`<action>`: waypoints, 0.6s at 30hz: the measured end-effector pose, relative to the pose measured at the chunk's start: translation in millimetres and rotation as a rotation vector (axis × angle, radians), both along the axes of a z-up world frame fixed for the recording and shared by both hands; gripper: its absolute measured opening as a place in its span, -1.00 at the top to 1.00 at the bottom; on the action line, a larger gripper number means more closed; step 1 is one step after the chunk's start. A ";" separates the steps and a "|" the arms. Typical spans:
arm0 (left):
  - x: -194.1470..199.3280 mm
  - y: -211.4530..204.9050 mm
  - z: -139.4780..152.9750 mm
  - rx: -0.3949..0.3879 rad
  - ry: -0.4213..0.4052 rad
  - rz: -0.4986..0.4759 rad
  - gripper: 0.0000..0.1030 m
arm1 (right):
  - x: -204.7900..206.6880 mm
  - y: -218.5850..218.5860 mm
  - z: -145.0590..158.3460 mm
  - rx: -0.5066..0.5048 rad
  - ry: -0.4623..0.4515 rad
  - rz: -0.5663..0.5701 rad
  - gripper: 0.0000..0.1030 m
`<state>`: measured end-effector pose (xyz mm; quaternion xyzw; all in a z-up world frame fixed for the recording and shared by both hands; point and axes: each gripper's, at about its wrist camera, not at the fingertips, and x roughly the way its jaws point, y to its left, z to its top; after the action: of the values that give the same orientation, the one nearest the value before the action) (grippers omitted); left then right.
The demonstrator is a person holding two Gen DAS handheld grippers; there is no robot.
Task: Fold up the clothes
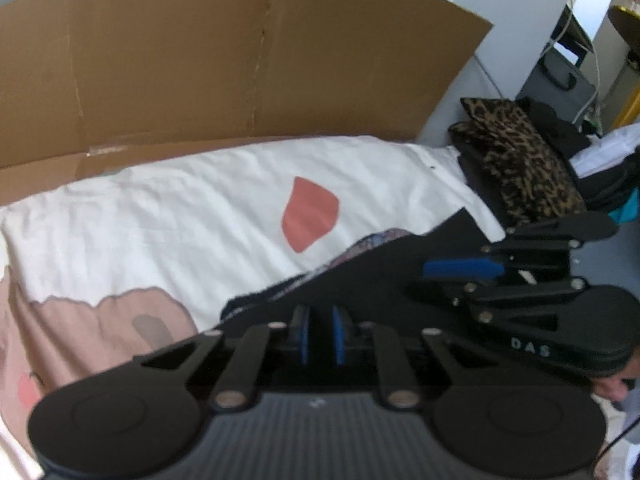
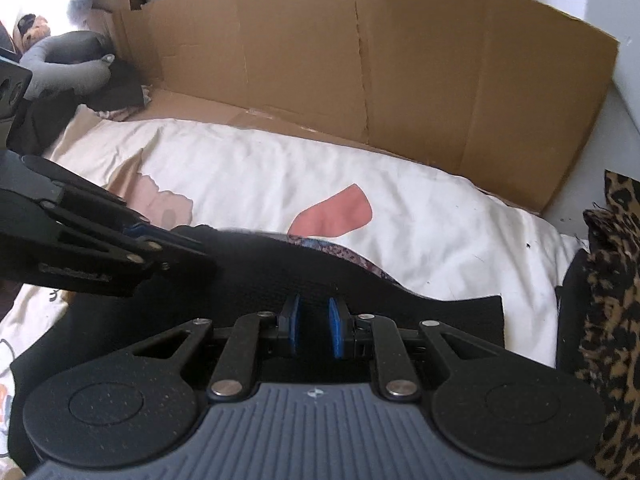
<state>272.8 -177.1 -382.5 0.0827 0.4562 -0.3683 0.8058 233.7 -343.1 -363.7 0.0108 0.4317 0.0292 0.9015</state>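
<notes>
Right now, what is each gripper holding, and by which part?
Left gripper and right gripper sit narrow-jawed at the near edge of the black garment; whether they pinch it cannot be told.

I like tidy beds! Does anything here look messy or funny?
Mostly tidy. The black garment lies only partly folded on the white bedcover, with a patterned inner layer peeking out along its far edge. The cardboard sheet propped behind the bed looks odd too. Nothing seems spilled or torn.
</notes>
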 end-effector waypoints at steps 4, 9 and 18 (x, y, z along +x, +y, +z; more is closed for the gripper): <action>9.0 -3.1 -5.8 0.013 0.010 -0.014 0.71 | 9.4 -0.4 -4.1 0.000 -0.004 -0.005 0.49; 10.7 -4.4 -15.4 0.017 0.002 -0.036 0.72 | 12.3 0.2 -13.4 -0.005 0.023 0.004 0.49; 6.1 6.6 4.8 -0.018 0.015 0.009 0.77 | 2.6 -1.7 -27.4 0.013 0.004 -0.013 0.48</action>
<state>278.9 -170.5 -377.7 0.0705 0.4593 -0.3694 0.8047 236.3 -344.8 -391.1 0.0195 0.4332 0.0262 0.9007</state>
